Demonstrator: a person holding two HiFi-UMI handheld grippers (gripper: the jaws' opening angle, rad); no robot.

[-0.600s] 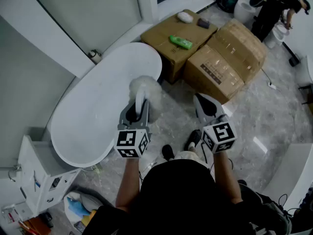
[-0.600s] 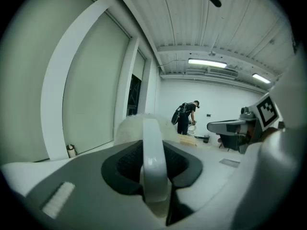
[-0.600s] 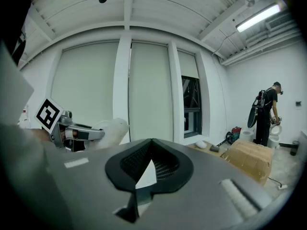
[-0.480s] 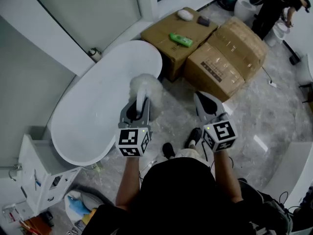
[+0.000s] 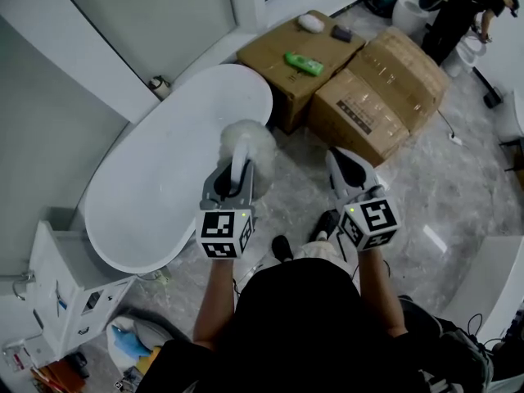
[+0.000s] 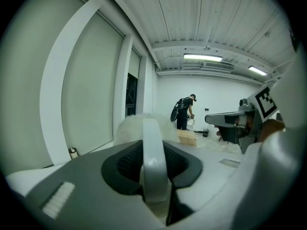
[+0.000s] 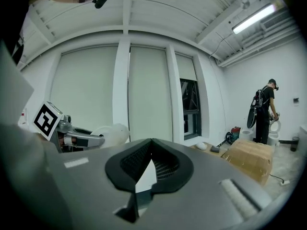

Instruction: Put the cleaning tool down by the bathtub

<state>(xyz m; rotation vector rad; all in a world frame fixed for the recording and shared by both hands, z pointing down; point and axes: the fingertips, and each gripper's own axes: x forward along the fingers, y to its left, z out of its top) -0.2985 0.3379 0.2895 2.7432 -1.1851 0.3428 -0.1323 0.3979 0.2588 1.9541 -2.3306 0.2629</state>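
Left hand-held gripper (image 5: 237, 169) is clamped on the white handle of the cleaning tool (image 5: 248, 140). The left gripper view shows the handle running straight up between the jaws, with the fluffy white head sticking out past the tips. The tool is held in the air, not set down. From the head view its head sits over the near edge of the bathtub (image 5: 147, 188), where the rim meets the floor (image 5: 442, 199). How high it hangs above the rim is hard to tell from that steep angle.

Right hand-held gripper (image 5: 339, 162) is clenched with nothing in it. Its tips meet in the right gripper view. It is held beside the left one, over the floor, pointing toward the boxes (image 5: 364, 105).

A green bottle (image 5: 303, 64) lies on the far box. A person (image 5: 458, 15) stands bent over in the far corner, well apart from the tub.
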